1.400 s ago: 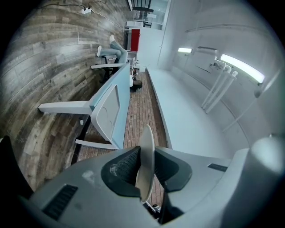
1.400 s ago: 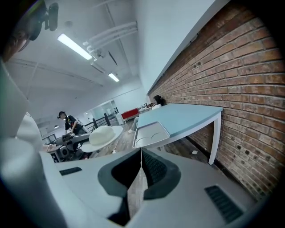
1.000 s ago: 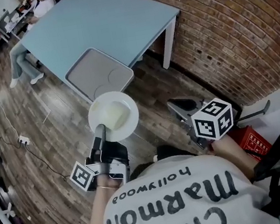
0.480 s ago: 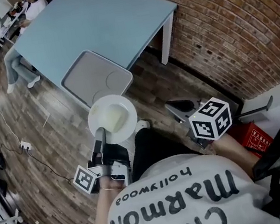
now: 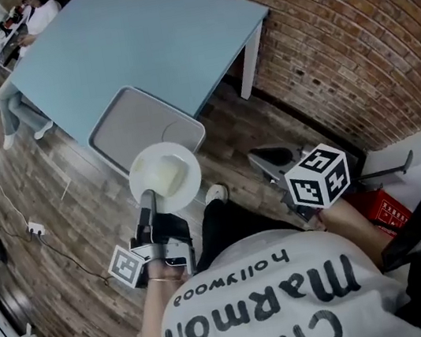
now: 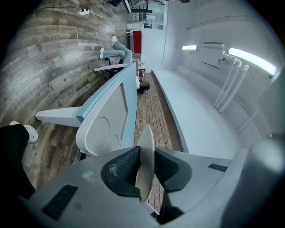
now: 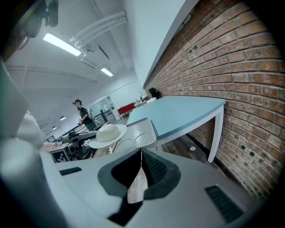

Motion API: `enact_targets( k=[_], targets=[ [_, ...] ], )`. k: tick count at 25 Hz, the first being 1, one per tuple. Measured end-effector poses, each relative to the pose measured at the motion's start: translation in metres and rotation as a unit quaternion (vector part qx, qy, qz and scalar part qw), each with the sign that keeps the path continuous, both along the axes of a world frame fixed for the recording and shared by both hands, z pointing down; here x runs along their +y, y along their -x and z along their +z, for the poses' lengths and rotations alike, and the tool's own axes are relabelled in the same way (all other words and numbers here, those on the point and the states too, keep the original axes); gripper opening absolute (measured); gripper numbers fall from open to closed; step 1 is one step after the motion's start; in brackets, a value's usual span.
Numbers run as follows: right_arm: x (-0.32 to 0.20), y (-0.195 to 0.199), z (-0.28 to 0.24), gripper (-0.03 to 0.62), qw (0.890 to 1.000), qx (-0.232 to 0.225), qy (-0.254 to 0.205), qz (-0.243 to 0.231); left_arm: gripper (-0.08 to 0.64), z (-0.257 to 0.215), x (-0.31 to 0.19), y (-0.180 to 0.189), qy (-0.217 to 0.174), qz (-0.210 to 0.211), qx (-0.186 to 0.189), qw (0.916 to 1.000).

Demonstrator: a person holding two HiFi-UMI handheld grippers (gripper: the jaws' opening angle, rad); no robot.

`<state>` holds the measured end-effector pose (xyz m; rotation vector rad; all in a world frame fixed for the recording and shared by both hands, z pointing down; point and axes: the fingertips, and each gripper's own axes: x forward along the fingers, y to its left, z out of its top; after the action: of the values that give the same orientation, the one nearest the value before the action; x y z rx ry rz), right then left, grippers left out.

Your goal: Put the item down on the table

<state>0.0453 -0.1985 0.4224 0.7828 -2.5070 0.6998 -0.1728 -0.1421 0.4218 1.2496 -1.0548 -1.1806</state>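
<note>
left tool (image 6: 144,156) pinches plate (image 6: 147,133) — above tray (image 6: 107,127), perhaps

We count one white plate (image 5: 165,171), one grey tray (image 5: 134,120) and one blue worktop (image 5: 149,38) here.

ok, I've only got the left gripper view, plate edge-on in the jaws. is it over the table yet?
Observer: Not quite. In the head view the plate overlaps only the near edge of the tray at the edge of the table; the rest shows against the floor.
Operator: right gripper busy?
Observer: No. The right gripper has its jaws together with nothing between them.
Operator: plate level?
Observer: Roughly level, seen side-on in the right gripper view.
</note>
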Motion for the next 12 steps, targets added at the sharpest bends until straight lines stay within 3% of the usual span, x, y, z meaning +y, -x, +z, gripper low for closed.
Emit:
enact_targets(
  k=[7, 12],
  targets=[
    [-0.028, 0.020, 0.009, 0.011, 1.000, 0.001, 0.015, -0.001, 0.060, 0.017, -0.042, 0.003, 0.008, 0.032, -0.004, 0.9994],
    [-0.036, 0.033, 0.017, 0.011, 1.000, 0.001, 0.025, -0.002, 0.060, 0.038, -0.067, 0.003, 0.035, 0.046, -0.008, 0.9983]
  ],
)
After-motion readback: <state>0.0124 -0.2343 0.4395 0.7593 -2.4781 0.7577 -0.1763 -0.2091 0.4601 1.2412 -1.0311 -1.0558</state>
